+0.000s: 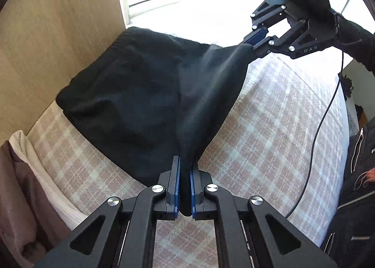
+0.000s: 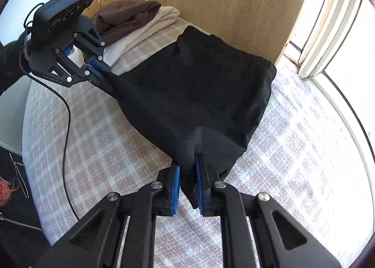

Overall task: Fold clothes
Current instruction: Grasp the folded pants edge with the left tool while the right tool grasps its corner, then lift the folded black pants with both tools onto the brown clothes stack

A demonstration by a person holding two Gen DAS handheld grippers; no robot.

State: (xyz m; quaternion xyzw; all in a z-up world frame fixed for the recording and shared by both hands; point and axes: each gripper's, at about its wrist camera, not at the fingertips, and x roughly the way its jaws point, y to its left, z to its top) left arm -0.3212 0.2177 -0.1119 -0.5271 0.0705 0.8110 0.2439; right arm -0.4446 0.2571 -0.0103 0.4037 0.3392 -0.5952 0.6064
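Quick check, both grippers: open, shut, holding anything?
Left gripper: shut on an edge of the black garment.
Right gripper: shut on another edge of the same garment.

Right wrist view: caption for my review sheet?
Both tools pinch the near corners of black shorts on a checked bedsheet.

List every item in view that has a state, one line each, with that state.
left gripper: shut on a near corner of the black garment
right gripper: shut on the other near corner
black garment: near edge lifted at both corners, far part lying on the checked bedcover
brown garment: folded, on top of the cream one
cream garment: folded, against the wooden panel
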